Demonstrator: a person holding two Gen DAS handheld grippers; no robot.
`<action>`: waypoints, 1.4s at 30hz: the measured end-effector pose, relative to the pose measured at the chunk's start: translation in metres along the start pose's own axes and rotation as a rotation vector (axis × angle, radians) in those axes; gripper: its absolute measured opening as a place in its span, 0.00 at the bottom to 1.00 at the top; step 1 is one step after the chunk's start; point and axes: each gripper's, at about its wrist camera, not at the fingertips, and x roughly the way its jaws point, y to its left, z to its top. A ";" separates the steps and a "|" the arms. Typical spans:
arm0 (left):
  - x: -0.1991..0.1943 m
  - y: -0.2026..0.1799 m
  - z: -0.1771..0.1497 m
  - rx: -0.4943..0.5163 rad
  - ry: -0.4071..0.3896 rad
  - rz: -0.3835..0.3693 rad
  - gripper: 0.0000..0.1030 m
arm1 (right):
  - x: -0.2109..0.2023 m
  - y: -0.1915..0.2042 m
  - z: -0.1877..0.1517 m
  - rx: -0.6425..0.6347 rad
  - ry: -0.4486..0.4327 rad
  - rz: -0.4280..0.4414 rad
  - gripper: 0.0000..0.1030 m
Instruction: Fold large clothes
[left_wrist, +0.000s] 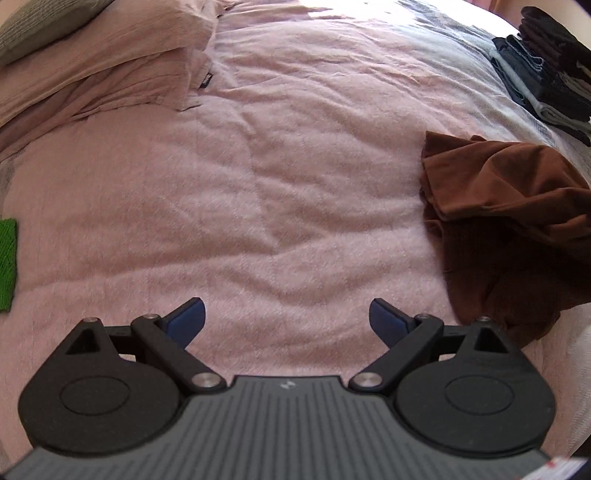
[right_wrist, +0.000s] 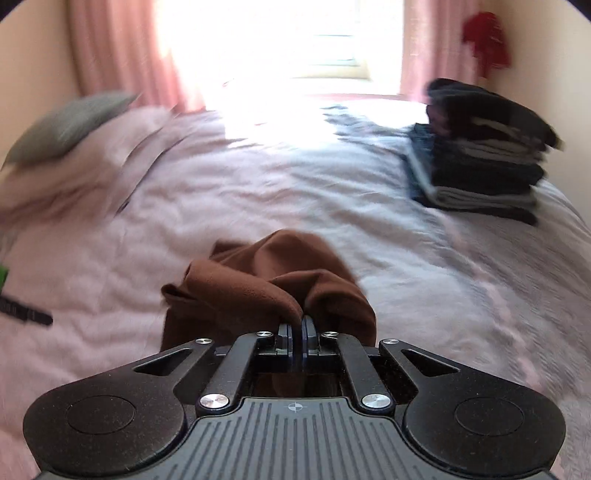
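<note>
Pink bedding (left_wrist: 258, 166) covers the whole work surface, a bed, wrinkled throughout and washed out by window light at 12 o'clock in both views.

Task item: we see one brown garment (left_wrist: 509, 221), loosely bunched into soft folds with several overlapping layers and no flat panel. In the left wrist view it lies at 3 o'clock, on the bedding. In the right wrist view the same garment (right_wrist: 273, 280) sits at centre, directly ahead of the tool, with a ridge of cloth drawn up into the fingers.

Tool state, left to right:
- Our left gripper (left_wrist: 287, 319) has its blue-padded fingers spread wide and holds nothing; bare bedding shows between them.
- Our right gripper (right_wrist: 298, 325) has its fingers pressed together on a fold of the brown garment.

Surroundings, left to right:
- A green cloth (left_wrist: 7, 258) lies at 9 o'clock at the frame edge.
- A grey pillow (right_wrist: 70, 125) rests on pink pillows (left_wrist: 103, 59) at 10 o'clock.
- Pink curtains (right_wrist: 122, 55) flank the window (right_wrist: 295, 40).
- A stack of folded dark clothes (right_wrist: 484, 147) sits at 2 o'clock, well apart from the garment.
- A red item (right_wrist: 487, 37) hangs on the wall above that stack; it is too blurred to identify.
</note>
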 end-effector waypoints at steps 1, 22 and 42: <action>0.002 -0.009 0.005 0.021 -0.009 -0.009 0.90 | -0.011 -0.025 0.006 0.077 -0.013 -0.039 0.01; 0.075 -0.237 0.055 0.770 -0.223 -0.199 0.74 | -0.038 -0.236 -0.053 0.596 0.071 -0.311 0.00; 0.193 -0.241 0.184 0.304 0.034 -0.737 0.31 | -0.025 -0.228 -0.095 0.326 0.239 -0.241 0.69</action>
